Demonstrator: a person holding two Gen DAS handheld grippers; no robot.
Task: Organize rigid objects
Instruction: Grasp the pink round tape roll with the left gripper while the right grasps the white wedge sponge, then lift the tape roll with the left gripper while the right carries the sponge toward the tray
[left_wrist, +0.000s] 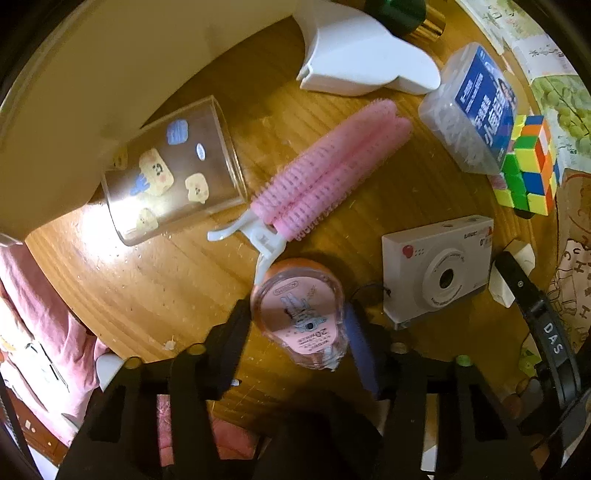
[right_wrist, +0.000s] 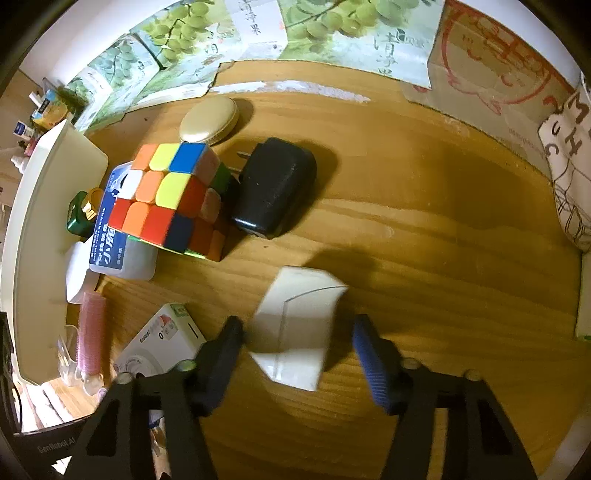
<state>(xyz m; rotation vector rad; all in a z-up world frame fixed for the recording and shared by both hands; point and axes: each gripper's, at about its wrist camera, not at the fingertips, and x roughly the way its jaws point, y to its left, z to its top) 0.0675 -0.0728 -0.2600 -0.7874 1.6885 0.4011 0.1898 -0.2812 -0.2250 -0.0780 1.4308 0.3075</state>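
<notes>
Your left tool (left_wrist: 299, 325) is pointing steeply down at the wooden surface (left_wrist: 155, 288), and its two pads are closing in on a pink correction-tape dispenser (left_wrist: 299, 314). Both pads are sitting right at its sides, so you are pinching it, though the contact on the right pad is hard to make out. Going left to right in the left wrist view, a clear cup with cartoon stickers (left_wrist: 173, 173) is lying on its side near the cream tray (left_wrist: 92, 92). Just beside it, a pink bristle hair clip (left_wrist: 325, 173) is lying aslant, with its white handle touching the dispenser. A white toy camera (left_wrist: 439, 269) is resting to the right, with a Rubik's cube (left_wrist: 528, 166) and a clear box with a blue label (left_wrist: 472, 107) behind it.

Your right tool (right_wrist: 297, 345) is straddling a small white box (right_wrist: 299, 328) on the same surface. The left pad is touching the box's edge, while the right pad is standing apart from it, so the tool is not yet gripping. In the right wrist view the cube is sitting at upper left, a black plug adapter (right_wrist: 275, 188) is lying just beside it, and a round cream case (right_wrist: 208, 120) is resting behind both.
</notes>
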